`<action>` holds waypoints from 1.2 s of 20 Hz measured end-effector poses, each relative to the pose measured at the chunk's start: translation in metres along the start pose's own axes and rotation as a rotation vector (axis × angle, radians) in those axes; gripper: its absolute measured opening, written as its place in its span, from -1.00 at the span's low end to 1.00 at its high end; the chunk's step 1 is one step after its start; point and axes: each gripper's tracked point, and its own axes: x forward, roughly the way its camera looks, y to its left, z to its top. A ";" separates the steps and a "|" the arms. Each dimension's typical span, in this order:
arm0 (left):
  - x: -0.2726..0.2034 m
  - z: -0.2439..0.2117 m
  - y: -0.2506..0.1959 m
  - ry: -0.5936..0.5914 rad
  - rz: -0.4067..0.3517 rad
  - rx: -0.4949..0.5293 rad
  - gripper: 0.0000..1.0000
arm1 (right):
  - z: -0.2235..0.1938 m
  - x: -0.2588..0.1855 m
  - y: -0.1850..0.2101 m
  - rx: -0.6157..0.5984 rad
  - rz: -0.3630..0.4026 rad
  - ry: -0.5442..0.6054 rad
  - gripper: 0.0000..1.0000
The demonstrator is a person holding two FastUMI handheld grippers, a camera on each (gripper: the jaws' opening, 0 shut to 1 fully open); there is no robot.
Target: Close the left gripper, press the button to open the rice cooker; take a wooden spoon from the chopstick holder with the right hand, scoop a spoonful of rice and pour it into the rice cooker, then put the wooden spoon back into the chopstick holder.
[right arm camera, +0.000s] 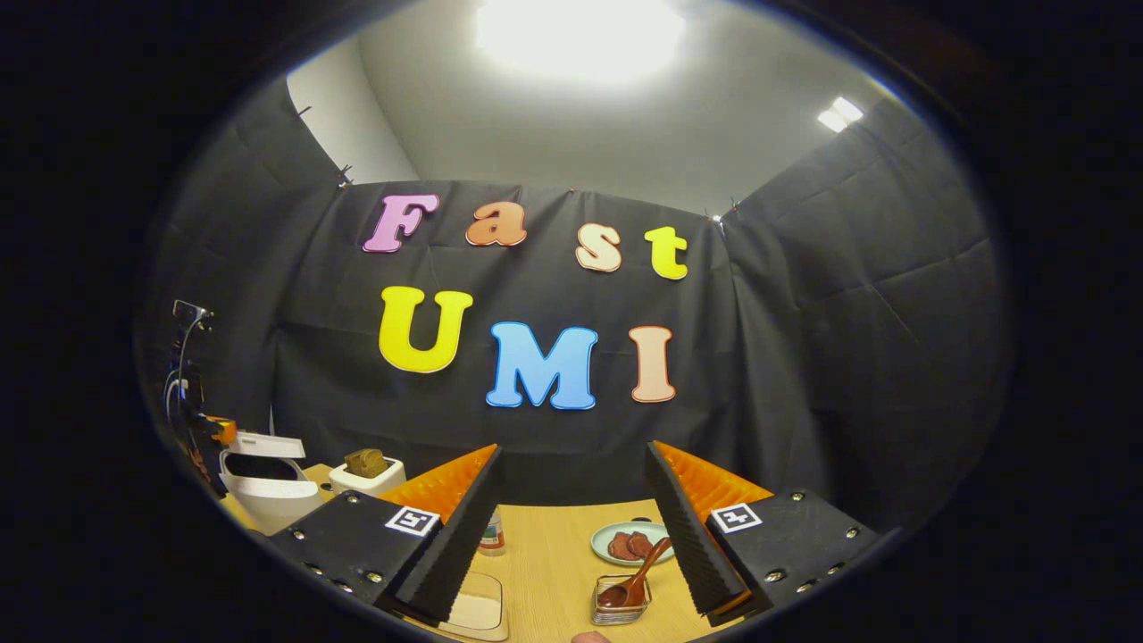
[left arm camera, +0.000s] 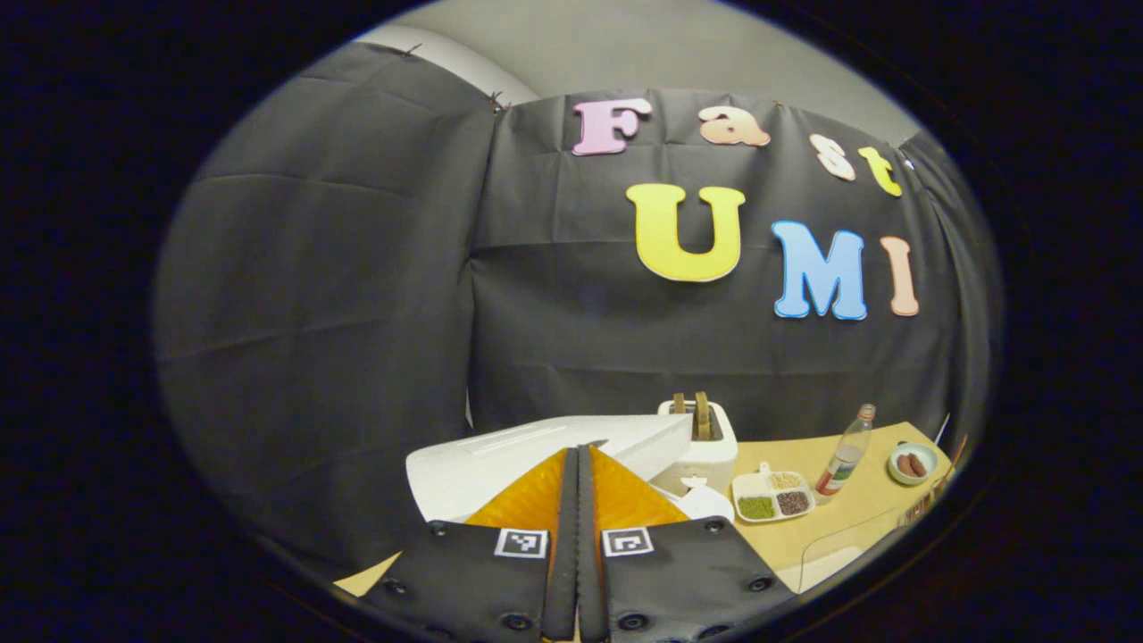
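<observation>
My left gripper (left arm camera: 579, 448) is shut with nothing between its fingers, its tips right against the white rice cooker's raised lid (left arm camera: 545, 451). In the right gripper view the rice cooker (right arm camera: 261, 487) stands at the far left with its lid up and its dark inside showing, and the left gripper (right arm camera: 221, 433) is beside it. My right gripper (right arm camera: 573, 448) is open and holds nothing, above the table. The wooden spoon (right arm camera: 641, 572) leans in the small holder (right arm camera: 621, 605) just ahead of the right finger. A clear box of rice (right arm camera: 478, 612) lies by the left finger.
A toaster with bread (left arm camera: 703, 438) (right arm camera: 366, 471) stands next to the cooker. A divided tray of grains (left arm camera: 772, 496), a bottle (left arm camera: 845, 454) (right arm camera: 489, 536) and a plate of meat (left arm camera: 913, 463) (right arm camera: 629, 542) sit on the wooden table (right arm camera: 554, 554). Black cloth walls close the back and sides.
</observation>
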 end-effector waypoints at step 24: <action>-0.168 0.101 -0.132 -0.276 -0.075 -0.003 0.89 | -0.074 0.073 -0.086 0.053 0.015 0.115 0.90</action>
